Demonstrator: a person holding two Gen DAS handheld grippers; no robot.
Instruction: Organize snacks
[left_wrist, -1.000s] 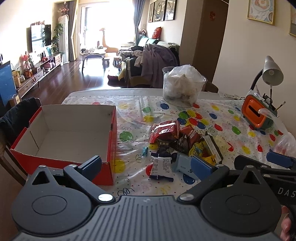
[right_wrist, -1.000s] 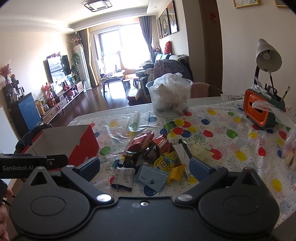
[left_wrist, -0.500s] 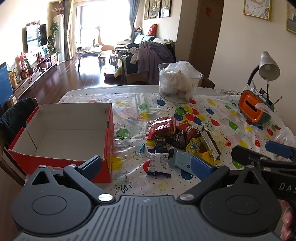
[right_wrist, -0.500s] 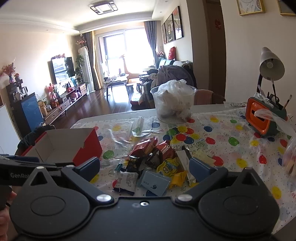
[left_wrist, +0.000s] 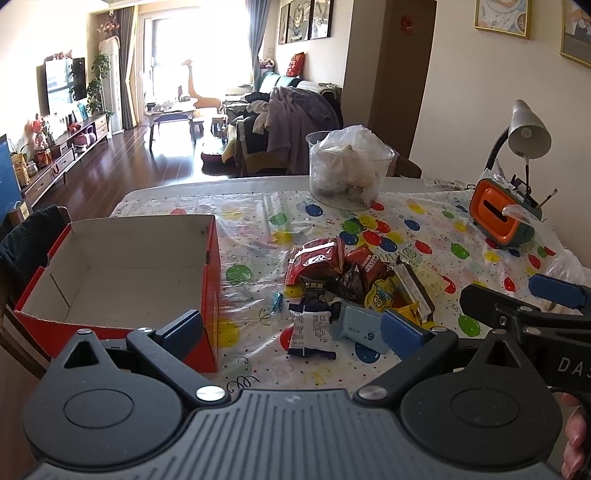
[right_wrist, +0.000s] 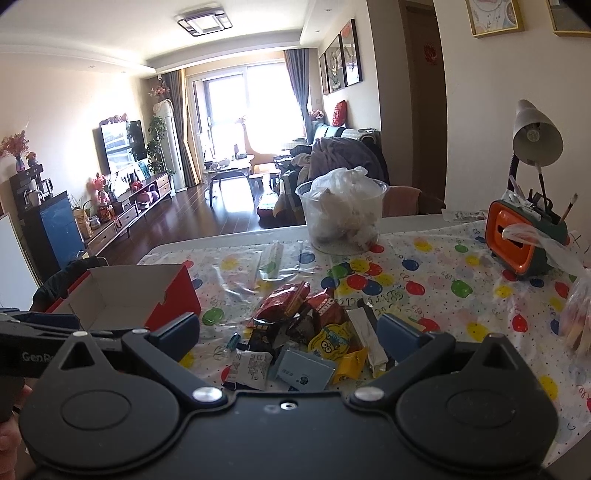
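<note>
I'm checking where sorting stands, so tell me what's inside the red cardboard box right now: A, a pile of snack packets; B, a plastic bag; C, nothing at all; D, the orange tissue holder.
C: the red cardboard box shows only its bare inner floor, while the snack packets lie heaped on the tablecloth beside it.

Both wrist cameras sit just above the near table edge and face across the table toward the living room. The left view stands farther left, close to the box (left_wrist: 122, 266), with the snack pile (left_wrist: 354, 291) right of centre. The right view stands farther right, nearer the pile (right_wrist: 310, 343). Both share box, pile, tub (left_wrist: 349, 171) and lamp (right_wrist: 537, 136).
</note>
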